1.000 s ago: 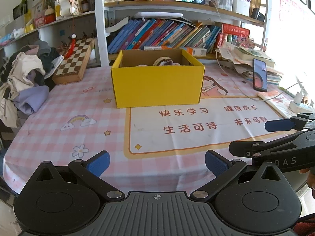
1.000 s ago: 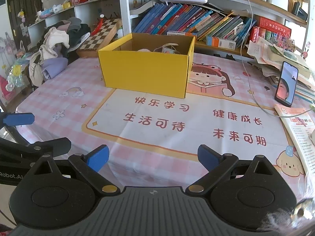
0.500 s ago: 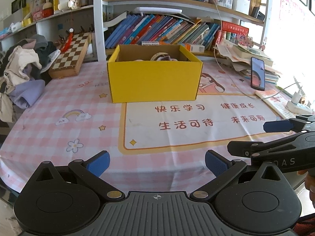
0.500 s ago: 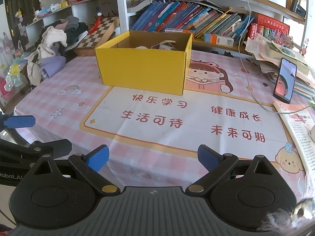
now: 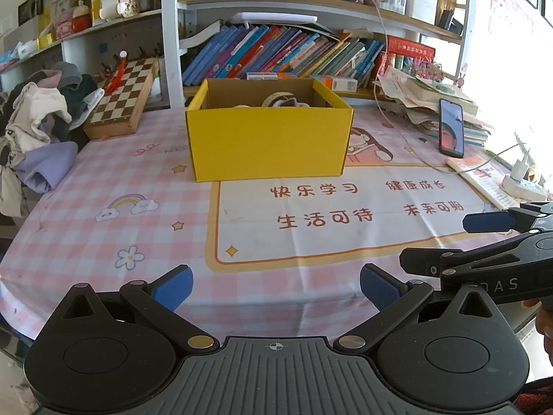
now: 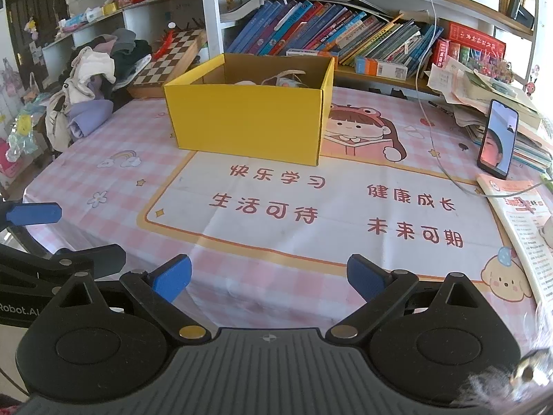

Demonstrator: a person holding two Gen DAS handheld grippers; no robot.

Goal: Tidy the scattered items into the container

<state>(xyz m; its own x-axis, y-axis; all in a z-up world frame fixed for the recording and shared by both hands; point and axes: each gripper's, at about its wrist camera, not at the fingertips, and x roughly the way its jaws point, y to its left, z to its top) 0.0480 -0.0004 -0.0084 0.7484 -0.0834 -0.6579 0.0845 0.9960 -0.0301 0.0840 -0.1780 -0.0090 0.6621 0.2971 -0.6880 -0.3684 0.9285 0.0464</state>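
Yellow box (image 5: 269, 145): cardboard, rectangular, open-topped, plain brown inside, standing upright on the table (image 5: 103, 180). Landmark for all entries below.

Items in the box (image 5: 281, 100): pale, soft-looking pieces and a curved band, only their tops showing above the box's front wall; what they are cannot be told.

Table: covered by a smooth pink-and-white checked cloth; a white printed panel with an orange border and red characters lies in front of the box.

Left gripper (image 5: 275, 286): black plastic body with ribbed top, two blue pads. Jaws spread wide, nothing between them. Held low at the table edge, well in front of the box.

Right gripper (image 6: 269, 276): same make, jaws likewise spread wide and empty. Well in front of the box, to the right of the left gripper, whose blue-tipped finger shows at the left edge of the right wrist view.

Chessboard (image 5: 121, 98): wooden, checkered, tilted against the shelf, left of the box.

Heap of clothes (image 5: 38, 131): soft, crumpled, white, grey and lilac; farther left of the box.

Books (image 5: 276, 53): a leaning row, glossy spines, on the shelf behind the box.

Phone (image 5: 450, 128): dark, flat, propped upright against stacked papers, right of the box.
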